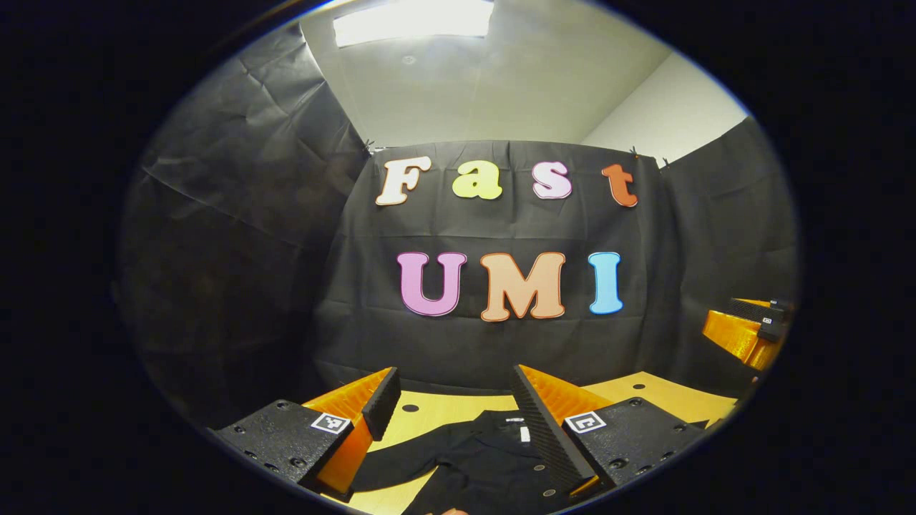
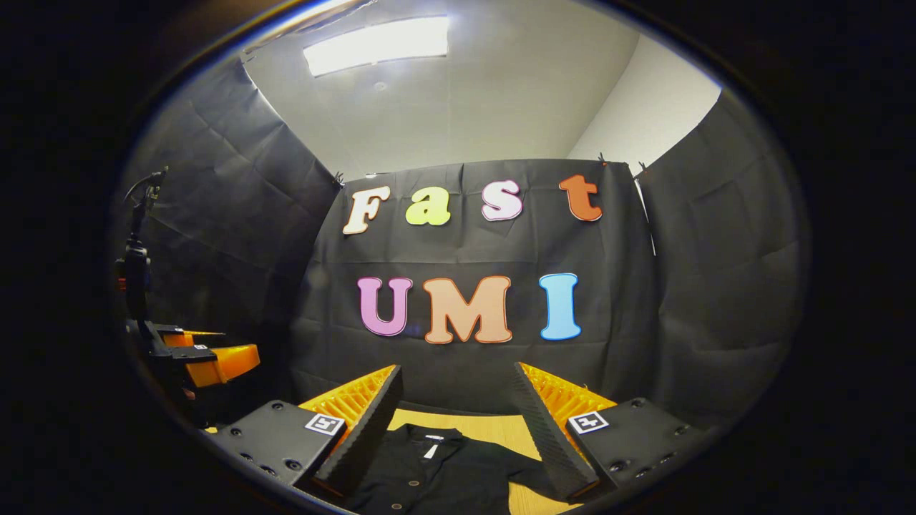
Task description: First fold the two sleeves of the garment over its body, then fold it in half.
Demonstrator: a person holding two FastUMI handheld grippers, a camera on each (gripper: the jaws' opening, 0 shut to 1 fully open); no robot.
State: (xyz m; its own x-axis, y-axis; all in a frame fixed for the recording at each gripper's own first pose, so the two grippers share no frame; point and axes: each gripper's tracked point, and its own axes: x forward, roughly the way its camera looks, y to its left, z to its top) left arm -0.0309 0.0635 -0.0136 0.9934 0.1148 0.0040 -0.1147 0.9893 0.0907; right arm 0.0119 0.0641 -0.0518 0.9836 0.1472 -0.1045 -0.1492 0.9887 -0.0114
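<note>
Bright ceiling light panel overhead, dim booth, strong fisheye warping toward edges.

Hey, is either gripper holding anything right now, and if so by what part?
Nothing is held. Both the left gripper and the right gripper hover with jaws wide open above the black shirt, which lies flat on the wooden table.

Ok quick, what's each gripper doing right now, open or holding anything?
Left gripper: open, holding nothing, above the black shirt.
Right gripper: open, holding nothing, above the same shirt.
</note>
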